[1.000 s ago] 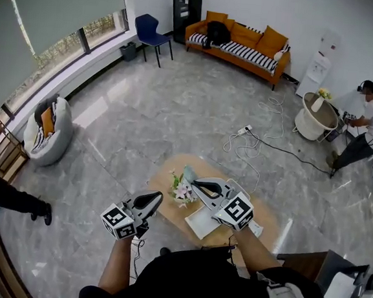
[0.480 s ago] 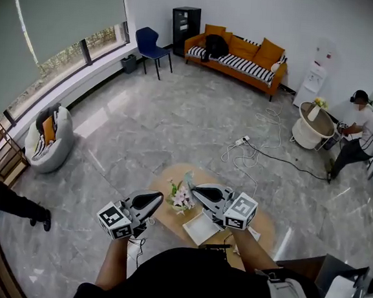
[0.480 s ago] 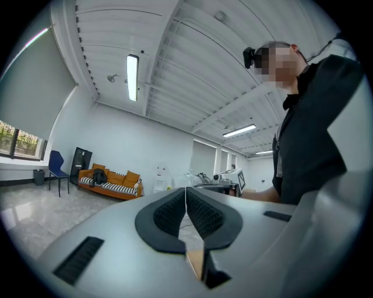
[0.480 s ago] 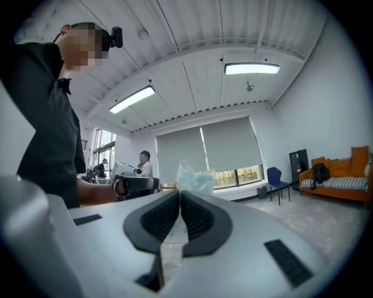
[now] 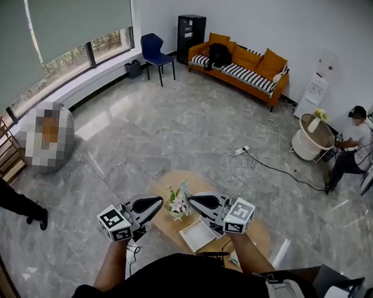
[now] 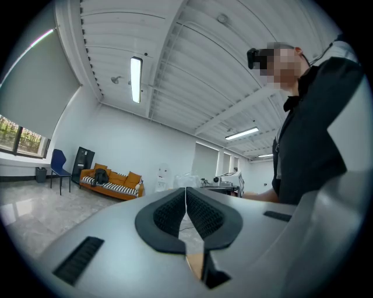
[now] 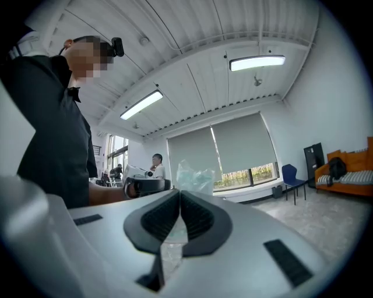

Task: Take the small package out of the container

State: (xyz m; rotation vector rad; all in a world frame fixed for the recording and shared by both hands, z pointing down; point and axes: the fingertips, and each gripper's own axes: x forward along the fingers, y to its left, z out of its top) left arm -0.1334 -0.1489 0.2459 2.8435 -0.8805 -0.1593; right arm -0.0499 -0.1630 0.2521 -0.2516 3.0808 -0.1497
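While left gripper [image 5: 159, 202] and right gripper [image 5: 193, 196] hung shut, empty, by the shallow white rectangular container [image 5: 196, 236], no package showed, so locating it mattered.

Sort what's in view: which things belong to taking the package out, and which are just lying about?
Job: white container, round table under it, left gripper, right gripper (both shut). Package itself not clearly visible.
Lying about: flowers, orange sofa, blue chair, power strip.
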